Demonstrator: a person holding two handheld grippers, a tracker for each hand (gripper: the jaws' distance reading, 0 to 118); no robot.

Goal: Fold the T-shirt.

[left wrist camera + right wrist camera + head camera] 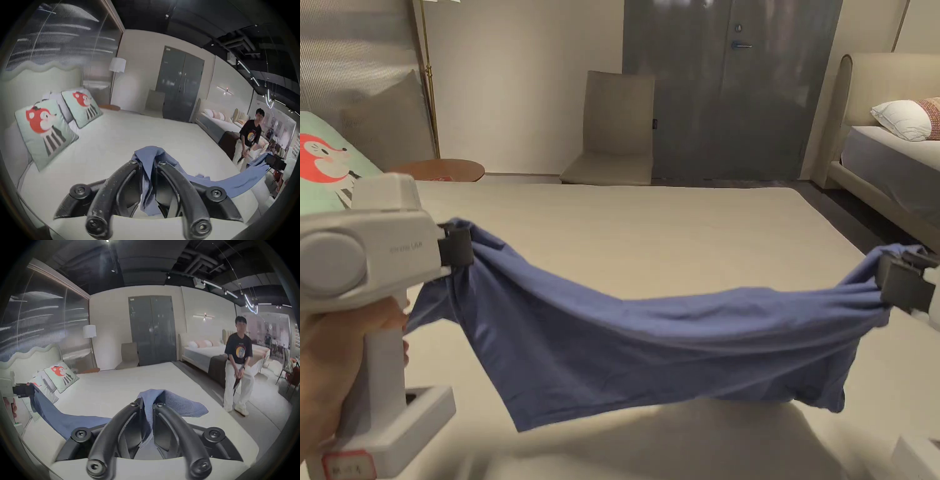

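Across the middle of the head view, the blue T-shirt (650,337) hangs stretched above the bed (675,219), its collar and sleeves hard to make out. Left gripper (456,245) and right gripper (894,284), cut off at the frame's right edge, are each closed tightly on one end.

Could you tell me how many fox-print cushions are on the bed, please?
2: one cushion nearer the camera, one behind it toward the lamp, both leaning at the headboard. Others could be hidden.
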